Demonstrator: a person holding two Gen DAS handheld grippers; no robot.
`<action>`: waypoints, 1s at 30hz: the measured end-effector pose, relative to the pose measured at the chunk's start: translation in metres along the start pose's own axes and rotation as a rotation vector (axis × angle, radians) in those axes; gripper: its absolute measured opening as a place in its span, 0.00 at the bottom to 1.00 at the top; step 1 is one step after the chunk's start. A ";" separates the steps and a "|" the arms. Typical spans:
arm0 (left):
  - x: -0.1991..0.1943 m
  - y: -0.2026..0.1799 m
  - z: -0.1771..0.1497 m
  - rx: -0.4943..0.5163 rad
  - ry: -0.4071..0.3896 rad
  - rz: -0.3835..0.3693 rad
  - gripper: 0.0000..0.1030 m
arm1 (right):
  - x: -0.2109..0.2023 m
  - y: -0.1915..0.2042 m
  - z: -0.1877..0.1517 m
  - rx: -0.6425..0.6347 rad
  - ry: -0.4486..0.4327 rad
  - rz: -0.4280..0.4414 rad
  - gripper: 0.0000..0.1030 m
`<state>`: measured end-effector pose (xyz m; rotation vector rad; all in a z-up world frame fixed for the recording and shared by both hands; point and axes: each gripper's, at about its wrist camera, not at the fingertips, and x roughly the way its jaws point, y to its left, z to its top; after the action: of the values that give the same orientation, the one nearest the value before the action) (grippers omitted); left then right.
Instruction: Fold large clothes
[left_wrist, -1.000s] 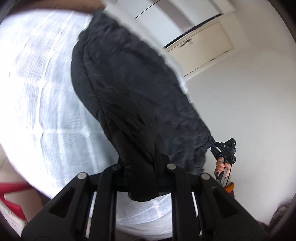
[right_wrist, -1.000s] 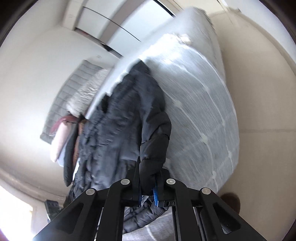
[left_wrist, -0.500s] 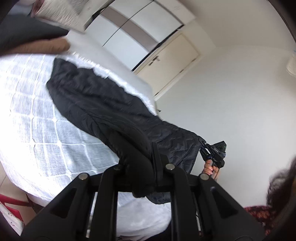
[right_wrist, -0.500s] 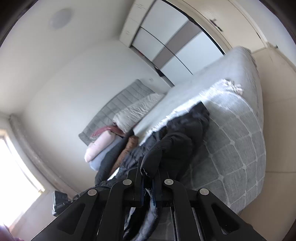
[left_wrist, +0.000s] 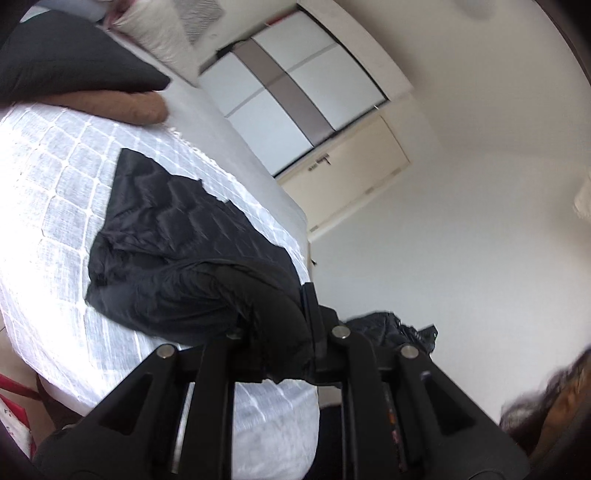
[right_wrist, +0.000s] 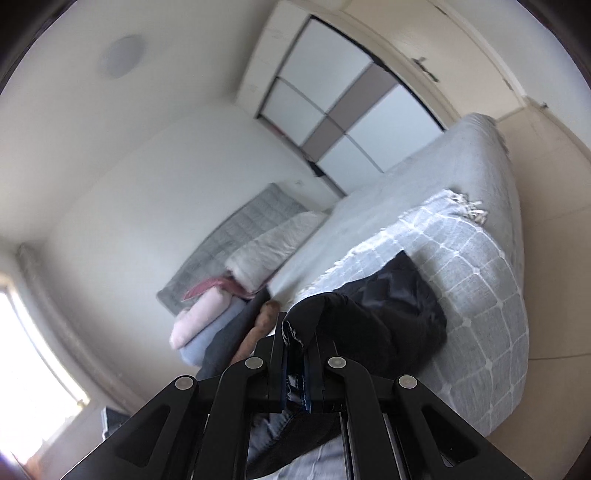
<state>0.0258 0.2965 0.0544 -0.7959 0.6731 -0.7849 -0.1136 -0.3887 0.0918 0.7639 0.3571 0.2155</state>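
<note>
A large black quilted jacket (left_wrist: 177, 236) lies partly spread on the bed's white-grey checked blanket (left_wrist: 48, 206). My left gripper (left_wrist: 280, 343) is shut on a bunched end of the jacket, held above the bed's near edge. My right gripper (right_wrist: 295, 354) is shut on another edge of the same jacket (right_wrist: 388, 317), whose bulk trails onto the checked blanket (right_wrist: 480, 280). The right gripper also shows in the left wrist view (left_wrist: 413, 332), close beside the left one with jacket cloth at it.
Pillows and folded bedding are piled at the bed's head (right_wrist: 236, 280). A black cushion (left_wrist: 66, 62) and a brown one (left_wrist: 122, 107) lie on the bed. A wardrobe (left_wrist: 295, 96) and a door (left_wrist: 343, 173) stand beyond. A red-trimmed thing (left_wrist: 11, 406) sits by the bed's near corner.
Both grippers have swung up and come closer together while holding the jacket. More of the jacket now lies on the blanket, and less hangs between the grippers.
</note>
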 end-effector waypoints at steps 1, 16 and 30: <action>0.009 0.005 0.007 -0.020 -0.012 0.016 0.17 | 0.016 -0.005 0.008 0.030 0.009 -0.026 0.05; 0.159 0.143 0.056 -0.134 -0.004 0.468 0.30 | 0.216 -0.106 0.003 0.101 0.230 -0.418 0.11; 0.134 0.094 0.069 0.142 -0.085 0.558 0.84 | 0.182 -0.099 0.043 0.127 0.083 -0.328 0.61</action>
<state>0.1833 0.2555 -0.0166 -0.4724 0.7092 -0.2851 0.0768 -0.4279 0.0072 0.8103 0.5726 -0.0853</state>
